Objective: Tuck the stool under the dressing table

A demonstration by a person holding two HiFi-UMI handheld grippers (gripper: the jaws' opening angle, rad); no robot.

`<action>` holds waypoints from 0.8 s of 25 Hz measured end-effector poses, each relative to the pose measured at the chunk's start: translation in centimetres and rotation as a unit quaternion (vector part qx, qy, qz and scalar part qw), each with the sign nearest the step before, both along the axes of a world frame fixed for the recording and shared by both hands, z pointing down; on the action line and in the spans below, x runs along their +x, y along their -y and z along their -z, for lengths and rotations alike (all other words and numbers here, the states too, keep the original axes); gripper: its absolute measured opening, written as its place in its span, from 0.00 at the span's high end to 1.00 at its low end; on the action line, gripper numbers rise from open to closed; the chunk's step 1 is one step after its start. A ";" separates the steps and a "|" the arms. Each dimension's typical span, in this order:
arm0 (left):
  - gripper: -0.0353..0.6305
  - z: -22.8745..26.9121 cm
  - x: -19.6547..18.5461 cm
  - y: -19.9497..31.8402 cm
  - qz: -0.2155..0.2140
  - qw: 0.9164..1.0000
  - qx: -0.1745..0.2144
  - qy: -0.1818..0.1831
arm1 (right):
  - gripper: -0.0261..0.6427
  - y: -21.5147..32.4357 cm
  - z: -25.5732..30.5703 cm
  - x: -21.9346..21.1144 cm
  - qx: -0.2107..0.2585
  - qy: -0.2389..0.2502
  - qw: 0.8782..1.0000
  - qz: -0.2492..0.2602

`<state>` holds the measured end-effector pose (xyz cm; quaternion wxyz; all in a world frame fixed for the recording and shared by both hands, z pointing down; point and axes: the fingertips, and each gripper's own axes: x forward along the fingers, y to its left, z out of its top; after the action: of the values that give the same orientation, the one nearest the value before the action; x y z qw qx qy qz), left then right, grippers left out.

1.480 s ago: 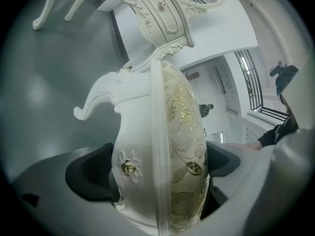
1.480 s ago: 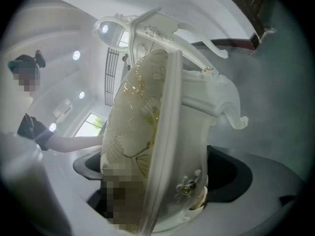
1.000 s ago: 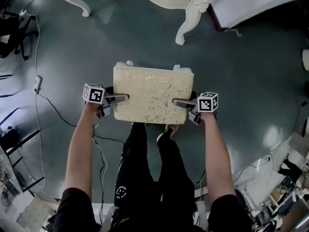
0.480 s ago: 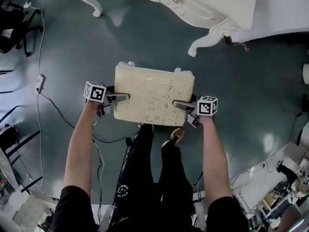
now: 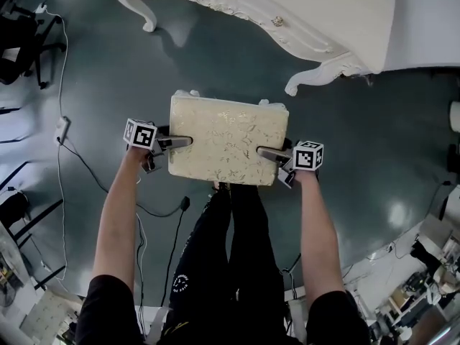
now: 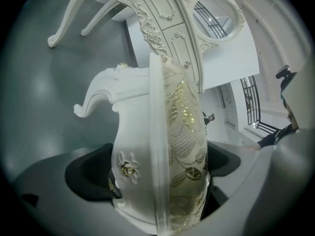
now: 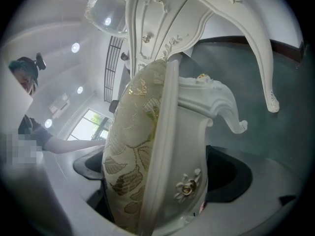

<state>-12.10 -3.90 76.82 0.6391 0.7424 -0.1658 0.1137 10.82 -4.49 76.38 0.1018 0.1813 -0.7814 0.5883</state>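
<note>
Standing by, one sees the cream-and-gold upholstered stool (image 5: 228, 141) held between the two grippers on the near side of the white carved dressing table (image 5: 302, 13), not yet beneath it. The left gripper (image 5: 175, 143) is clamped on one short end of the stool, its jaws closed over the padded seat and the white carved frame under it. The right gripper (image 5: 272, 154) bites the opposite end the same way, cushion and frame pinched between its jaws. The stool lies square across the person's front, its long side facing the dressing table, with a strip of dark grey-green floor (image 5: 215, 63) showing between the two. One curled leg (image 5: 314, 77) of the dressing table comes nearest, just off the stool's far corner on the right gripper's side but apart from it. On the side of the stool away from the dressing table, the person's dark-trousered legs (image 5: 230, 250) stand close together, and a black cable (image 5: 185, 203) trails over the floor beside them.
</note>
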 end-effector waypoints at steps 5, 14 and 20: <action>0.11 0.3 0.0 -0.2 0.000 1.000 0.002 0.007 | 0.06 -0.1 0.2 0.0 0.003 0.007 1.000 0.000; 0.11 0.8 -0.2 2.2 -0.001 1.000 0.005 0.021 | 0.06 2.2 0.2 -0.2 0.002 0.015 1.000 0.007; 0.11 -0.9 -0.1 9.0 0.008 1.000 -0.002 0.027 | 0.06 9.2 -1.9 -0.2 -0.004 0.022 1.000 0.009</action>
<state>-12.25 -12.93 77.73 0.6366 0.7366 -0.1888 0.1288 10.64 -13.73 78.28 0.0906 0.1612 -0.7827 0.5943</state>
